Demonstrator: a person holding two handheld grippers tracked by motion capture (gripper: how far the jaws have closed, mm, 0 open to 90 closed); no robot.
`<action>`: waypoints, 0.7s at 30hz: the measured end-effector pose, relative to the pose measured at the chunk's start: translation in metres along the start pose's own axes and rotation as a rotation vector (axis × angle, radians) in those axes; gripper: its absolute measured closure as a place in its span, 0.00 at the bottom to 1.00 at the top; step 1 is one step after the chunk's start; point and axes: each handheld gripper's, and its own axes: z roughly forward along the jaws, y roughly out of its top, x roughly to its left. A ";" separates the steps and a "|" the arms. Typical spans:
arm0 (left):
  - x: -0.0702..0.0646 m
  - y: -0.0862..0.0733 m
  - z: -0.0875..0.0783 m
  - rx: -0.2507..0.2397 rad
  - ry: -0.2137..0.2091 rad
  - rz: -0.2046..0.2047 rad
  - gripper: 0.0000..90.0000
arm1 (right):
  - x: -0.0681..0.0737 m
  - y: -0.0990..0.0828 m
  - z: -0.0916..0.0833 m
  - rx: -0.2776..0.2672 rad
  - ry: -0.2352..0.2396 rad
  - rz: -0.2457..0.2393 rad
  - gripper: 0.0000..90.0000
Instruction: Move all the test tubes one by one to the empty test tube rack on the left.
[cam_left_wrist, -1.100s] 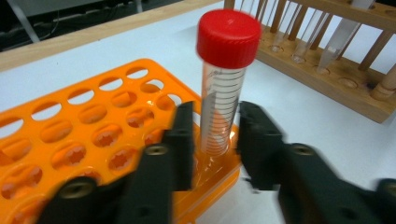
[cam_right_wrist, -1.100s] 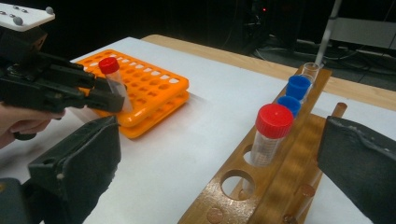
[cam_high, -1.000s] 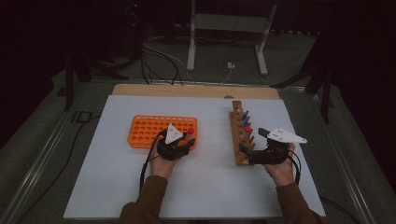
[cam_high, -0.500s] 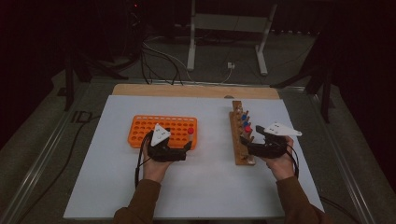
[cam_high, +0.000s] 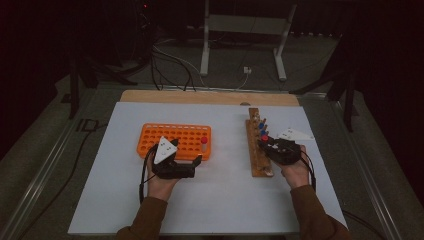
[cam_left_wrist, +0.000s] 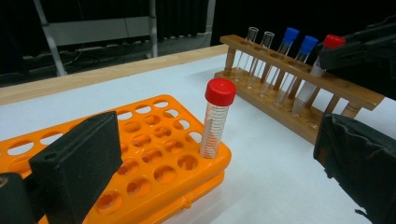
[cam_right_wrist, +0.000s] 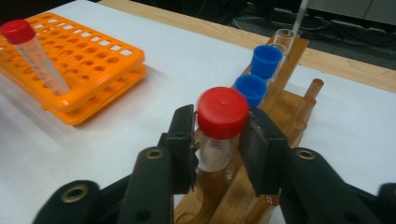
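Note:
A red-capped tube (cam_left_wrist: 215, 126) stands upright in a near corner hole of the orange rack (cam_left_wrist: 154, 172), also seen from above as the tube (cam_high: 204, 145) in the rack (cam_high: 170, 135). My left gripper (cam_high: 196, 166) is open just short of it, its jaws wide apart and nothing between them (cam_left_wrist: 217, 186). At the wooden rack (cam_high: 260, 165), my right gripper (cam_right_wrist: 219, 149) has just been closing, and its pads now press on a second red-capped tube (cam_right_wrist: 222, 112) that stands in the rack. The right gripper (cam_high: 263, 143) comes at that rack from the right.
Two blue-capped tubes (cam_right_wrist: 266, 60) and two uncapped glass tubes (cam_left_wrist: 254, 46) stand farther along the wooden rack (cam_left_wrist: 336, 88). Everything rests on a white board (cam_high: 225, 200) with a wooden strip at its far edge; cables and a metal stand lie beyond.
The left gripper has opened and drawn back toward the person, leaving its tube in the orange rack. The right gripper has closed on the red-capped tube in the wooden rack.

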 end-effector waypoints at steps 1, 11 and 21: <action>0.000 0.000 -0.001 -0.001 0.000 -0.001 0.02 | 0.000 0.000 0.001 0.001 -0.004 0.001 0.76; 0.003 0.000 -0.008 -0.031 0.001 0.000 0.02 | 0.001 0.002 0.000 -0.001 0.002 -0.007 0.79; 0.002 0.001 -0.006 -0.020 -0.004 -0.015 0.02 | 0.004 0.009 -0.009 -0.018 0.005 -0.026 0.79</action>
